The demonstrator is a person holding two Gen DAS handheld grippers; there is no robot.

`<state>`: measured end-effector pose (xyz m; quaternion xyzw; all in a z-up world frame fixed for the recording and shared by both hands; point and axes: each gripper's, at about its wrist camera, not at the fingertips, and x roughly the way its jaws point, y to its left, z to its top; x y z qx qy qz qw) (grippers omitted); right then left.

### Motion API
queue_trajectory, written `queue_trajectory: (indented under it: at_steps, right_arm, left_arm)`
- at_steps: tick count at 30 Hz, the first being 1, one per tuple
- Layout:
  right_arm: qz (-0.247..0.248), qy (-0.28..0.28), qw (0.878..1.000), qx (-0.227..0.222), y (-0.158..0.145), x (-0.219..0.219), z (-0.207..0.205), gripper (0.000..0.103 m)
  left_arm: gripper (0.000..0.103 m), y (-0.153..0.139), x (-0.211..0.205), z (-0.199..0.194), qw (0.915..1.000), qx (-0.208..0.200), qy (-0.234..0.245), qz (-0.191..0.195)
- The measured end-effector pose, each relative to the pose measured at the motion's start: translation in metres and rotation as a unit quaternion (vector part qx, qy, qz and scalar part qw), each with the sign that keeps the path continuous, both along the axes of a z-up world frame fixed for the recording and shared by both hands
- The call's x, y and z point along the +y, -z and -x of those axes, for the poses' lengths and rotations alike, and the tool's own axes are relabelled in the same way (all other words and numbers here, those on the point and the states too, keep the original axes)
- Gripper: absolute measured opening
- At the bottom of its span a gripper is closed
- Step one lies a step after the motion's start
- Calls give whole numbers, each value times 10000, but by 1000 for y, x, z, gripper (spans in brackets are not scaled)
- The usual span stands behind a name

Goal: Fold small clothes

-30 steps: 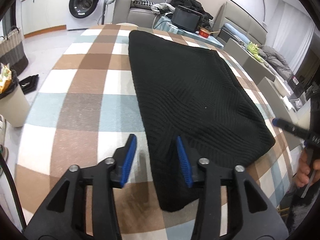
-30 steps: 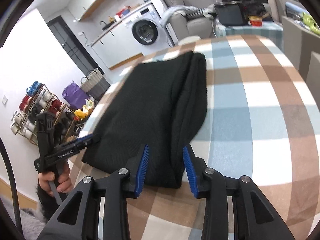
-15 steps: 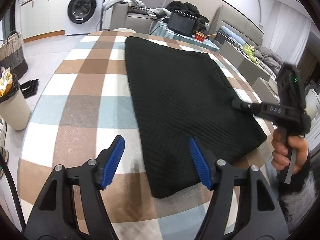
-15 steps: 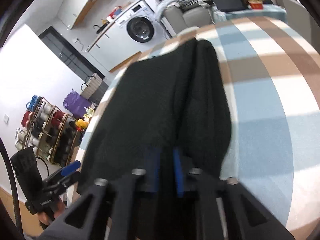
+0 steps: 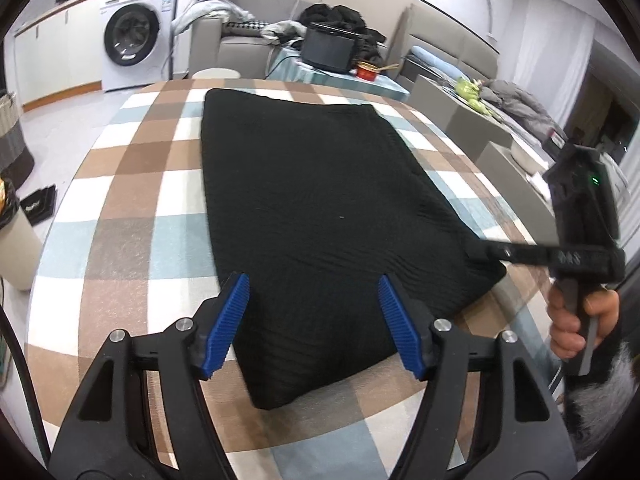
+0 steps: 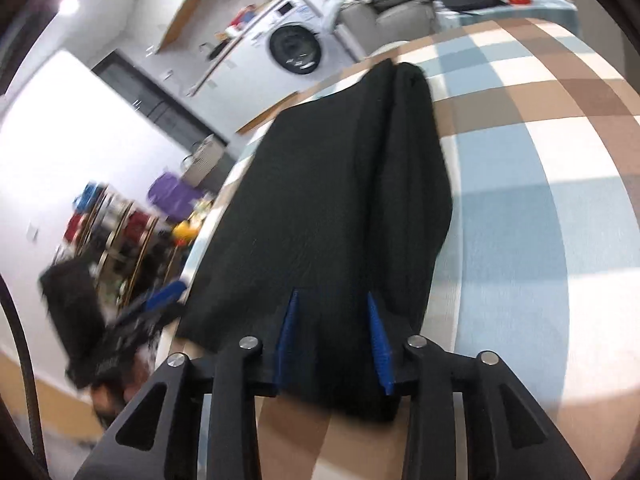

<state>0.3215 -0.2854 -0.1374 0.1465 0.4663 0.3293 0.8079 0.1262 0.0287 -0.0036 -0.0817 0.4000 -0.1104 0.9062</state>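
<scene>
So there's one black ribbed knit garment (image 5: 316, 216), folded into a long rectangle, lying flat on the brown, blue and white checked tabletop (image 5: 132, 208). In the left wrist view it runs from the upper middle of the frame down to the bottom centre; in the right wrist view (image 6: 340, 216) it fills the middle, with a thick rolled fold along its right edge.

Left gripper (image 5: 314, 322) hangs over the near end of the knit at the bottom of the frame, blue pads spread wide and not touching the cloth. Its jaws have just been opening, nothing pinched between them.

Right gripper (image 6: 334, 340) sits at the near corner of the garment, and you can also spot it at the right edge of the left view (image 5: 486, 250), held in a hand (image 5: 576, 320). Its jaws went nearly shut and have just opened again; cloth lies between the blue pads, but that frame is blurry, so I can't tell whether they're pressing on it.

Writing-wise: there's white lettering on the right gripper's arm, too smeared to read.

Farther out, upper left of the left view: one white front-loading washing machine (image 5: 134, 40). Upper middle: one dark boxy appliance (image 5: 328, 46) with one red bowl (image 5: 368, 71) beside it.
</scene>
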Motion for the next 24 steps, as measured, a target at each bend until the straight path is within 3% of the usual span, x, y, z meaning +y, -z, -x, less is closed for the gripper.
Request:
queue_trajectory:
  at_steps: [2, 4, 7, 12, 18, 20, 21, 22, 24]
  right_arm:
    - [275, -51, 9994, -223, 2, -1, 9, 33]
    - [420, -160, 9986, -290, 1, 5, 11, 11]
    - [46, -126, 9983, -563, -21, 3, 14, 10]
    - [-525, 442, 9969, -381, -46, -9, 7, 10]
    - [-571, 296, 9965, -536, -68, 1, 17, 10]
    - [-373, 344, 9974, -511, -63, 0, 17, 10]
    - [-196, 408, 9980, -431, -54, -2, 15, 11]
    - [152, 483, 9983, -270, -40, -4, 15, 14]
    - [901, 564, 9943, -14, -13, -5, 12, 20]
  left_arm:
    - [65, 3, -10, -2, 9999, 36, 164, 19]
    - [65, 4, -19, -4, 9995, 53, 303, 35]
    - [65, 1, -33, -2, 9986, 16, 503, -158]
    - [65, -3, -55, 11, 9945, -143, 986, -332]
    - [64, -4, -95, 4, 9872, -350, 1373, -736]
    - [47, -3, -103, 1, 9843, -452, 1512, -786]
    - [26, 0, -107, 0, 9830, -419, 1619, -754]
    - [12, 3, -108, -1, 9826, -357, 1665, -736]
    - [10, 13, -108, -3, 9836, -182, 1686, -613]
